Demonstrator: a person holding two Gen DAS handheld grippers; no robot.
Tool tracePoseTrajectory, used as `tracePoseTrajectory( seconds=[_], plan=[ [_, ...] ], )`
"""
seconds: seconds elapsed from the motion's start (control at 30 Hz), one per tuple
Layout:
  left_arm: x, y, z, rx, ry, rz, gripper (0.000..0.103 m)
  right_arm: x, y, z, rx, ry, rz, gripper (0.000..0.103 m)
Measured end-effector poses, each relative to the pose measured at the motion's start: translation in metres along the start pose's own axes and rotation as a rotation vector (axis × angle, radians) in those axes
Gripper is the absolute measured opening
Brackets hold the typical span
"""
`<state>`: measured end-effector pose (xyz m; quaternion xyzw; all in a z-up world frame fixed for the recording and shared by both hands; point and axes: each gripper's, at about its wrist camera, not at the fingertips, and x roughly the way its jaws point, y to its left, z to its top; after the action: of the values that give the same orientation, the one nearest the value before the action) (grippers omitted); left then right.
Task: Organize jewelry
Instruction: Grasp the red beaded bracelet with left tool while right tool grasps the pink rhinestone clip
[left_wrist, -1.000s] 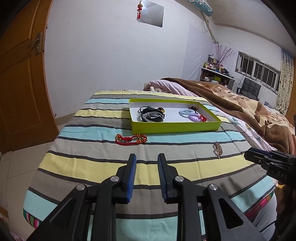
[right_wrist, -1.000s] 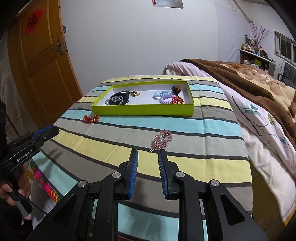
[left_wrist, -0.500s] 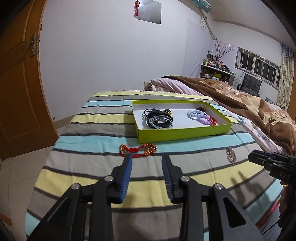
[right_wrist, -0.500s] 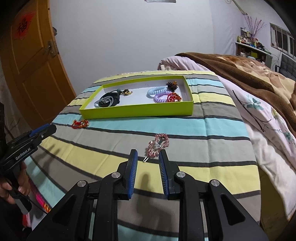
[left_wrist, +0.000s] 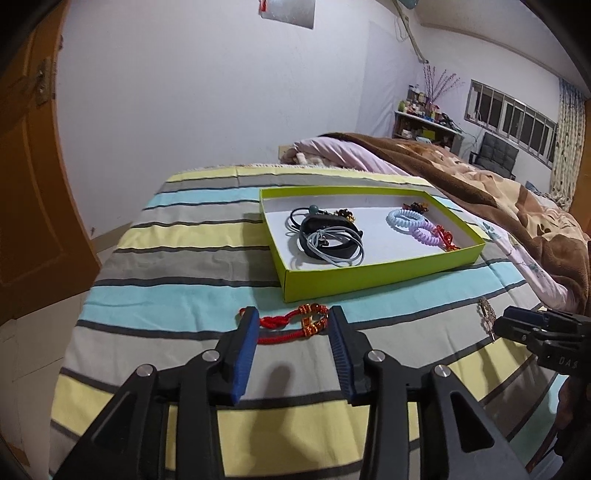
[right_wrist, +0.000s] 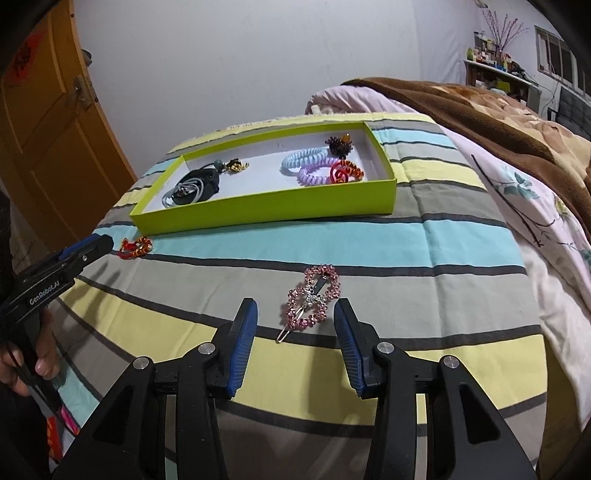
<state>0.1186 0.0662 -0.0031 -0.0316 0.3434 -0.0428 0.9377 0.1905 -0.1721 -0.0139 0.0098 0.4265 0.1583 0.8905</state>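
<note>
A red cord bracelet with gold beads (left_wrist: 295, 325) lies on the striped cloth, between the tips of my open left gripper (left_wrist: 291, 321); it also shows in the right wrist view (right_wrist: 136, 246). A pink rhinestone hair clip (right_wrist: 312, 297) lies between the fingers of my open right gripper (right_wrist: 295, 314); it also shows in the left wrist view (left_wrist: 487, 315). A lime green tray (left_wrist: 369, 275) behind holds black and grey bands, spiral hair ties and small ornaments; it also shows in the right wrist view (right_wrist: 258, 214).
The striped cloth (right_wrist: 424, 251) covers a table that drops off at the left and the front. A bed with a brown blanket (right_wrist: 480, 110) adjoins the right side. An orange door (left_wrist: 26, 184) stands at the left.
Both grippers have opened wider and moved forward and down. The left now straddles the red bracelet and the right straddles the pink hair clip.
</note>
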Motion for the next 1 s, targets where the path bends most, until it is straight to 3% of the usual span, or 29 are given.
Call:
tracePoseTrajectory(
  seconds=[0.4,0.6,0.73,0.8,0.83,0.93,1.0],
  plan=[
    [0.031,-0.002,0.009,0.032,0.122,-0.114,0.043,0.013,0.004,0.005,-0.013,0.041,-0.028,0.044],
    [0.039,-0.009,0.008,0.069,0.164,-0.097,0.045,0.014,0.004,0.005,-0.016,0.042,-0.028,0.044],
    [0.039,-0.023,0.004,0.137,0.169,-0.030,0.044,0.014,0.004,0.005,-0.021,0.043,-0.033,0.044],
    [0.040,-0.029,0.002,0.175,0.173,0.018,0.030,0.013,0.005,0.004,-0.029,0.044,-0.039,0.044],
    [0.042,-0.031,0.001,0.189,0.186,0.018,0.016,0.013,0.005,0.004,-0.031,0.044,-0.041,0.043],
    [0.040,-0.034,0.000,0.208,0.183,0.029,0.012,0.012,0.002,0.003,-0.036,0.044,-0.067,0.028],
    [0.038,-0.036,-0.001,0.210,0.181,0.037,0.012,0.012,-0.001,0.003,-0.031,0.045,-0.061,0.025]
  ],
)
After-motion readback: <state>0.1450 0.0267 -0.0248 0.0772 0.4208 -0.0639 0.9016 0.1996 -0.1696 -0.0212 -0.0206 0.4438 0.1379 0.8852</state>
